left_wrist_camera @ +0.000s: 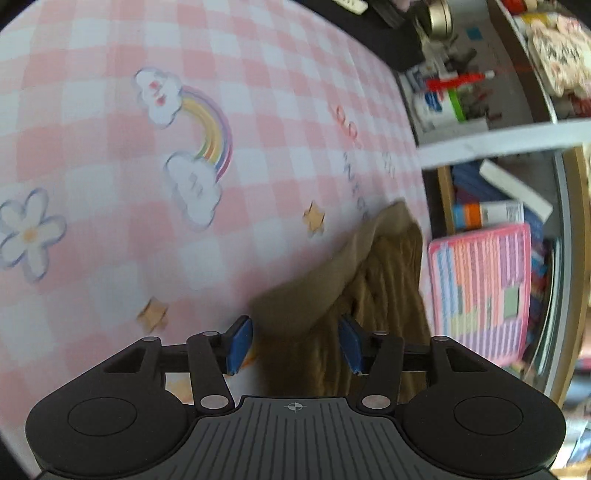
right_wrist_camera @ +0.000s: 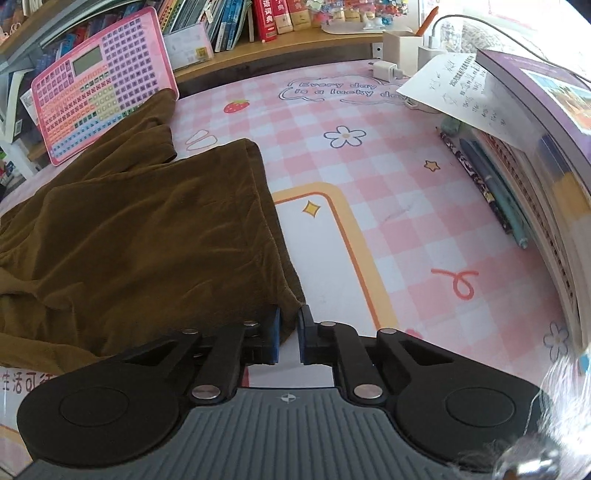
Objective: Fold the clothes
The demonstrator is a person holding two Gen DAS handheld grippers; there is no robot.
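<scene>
A brown garment lies spread on the pink checked desk mat, covering the left half of the right wrist view. My right gripper is shut on the garment's near right corner, cloth pinched between the blue pads. In the left wrist view the same brown garment shows as a bunched fold at the mat's edge. My left gripper is open, its blue pads standing either side of the cloth fold just ahead of them, not closed on it.
A pink keyboard-like board leans at the back left behind the garment; it also shows in the left wrist view. Books on a shelf, a charger, a paper sheet, pens and stacked books line the right.
</scene>
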